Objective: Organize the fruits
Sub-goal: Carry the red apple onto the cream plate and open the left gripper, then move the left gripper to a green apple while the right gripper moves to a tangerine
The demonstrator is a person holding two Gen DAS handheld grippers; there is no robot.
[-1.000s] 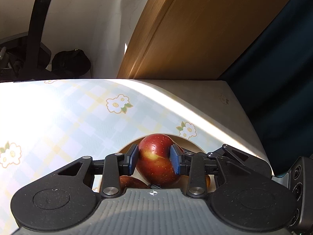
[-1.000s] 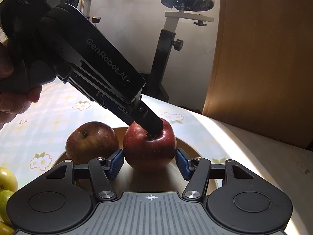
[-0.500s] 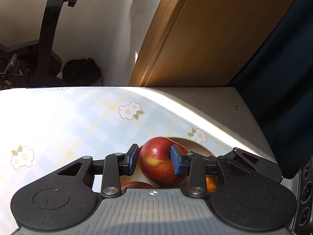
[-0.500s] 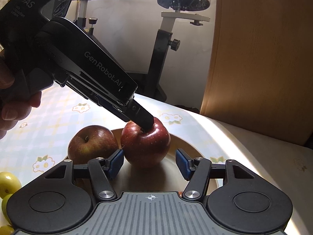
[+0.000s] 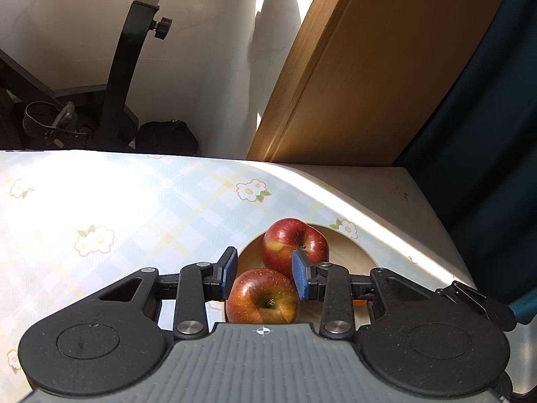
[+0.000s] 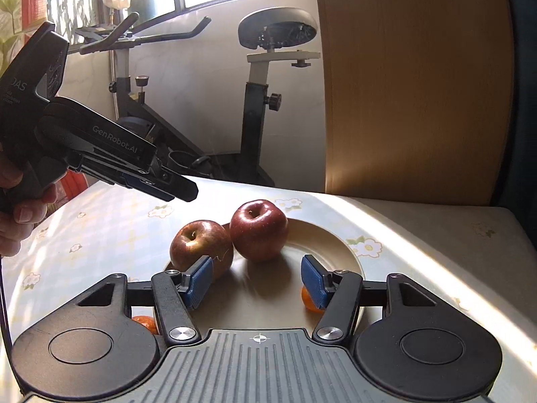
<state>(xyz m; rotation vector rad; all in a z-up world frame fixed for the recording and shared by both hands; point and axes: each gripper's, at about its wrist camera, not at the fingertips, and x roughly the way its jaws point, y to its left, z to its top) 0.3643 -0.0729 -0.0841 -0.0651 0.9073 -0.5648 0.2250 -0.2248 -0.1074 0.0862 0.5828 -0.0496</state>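
Two red apples sit touching on a beige plate (image 6: pixel 330 245): the redder apple (image 6: pixel 259 230) (image 5: pixel 295 243) behind, the duller apple (image 6: pixel 199 247) (image 5: pixel 263 297) at the plate's left edge. My left gripper (image 5: pixel 265 275) (image 6: pixel 184 193) hangs in the air above and left of them, its blue pads a small way apart with nothing held. My right gripper (image 6: pixel 257 282) stands open low over the plate's near side, empty. Small oranges (image 6: pixel 307 299) (image 6: pixel 144 322) peek out behind its fingers.
A flowered tablecloth (image 5: pixel 100 221) covers the table; its far edge and right edge are close to the plate. Behind stand an exercise bike (image 6: pixel 258 114), a wooden panel (image 6: pixel 416 84) and a dark blue curtain (image 5: pixel 486 134). A hand (image 6: pixel 20 211) holds the left gripper.
The left gripper has come off the redder apple and risen back to the left; the apple stays on the plate. The right gripper has pulled back and up.
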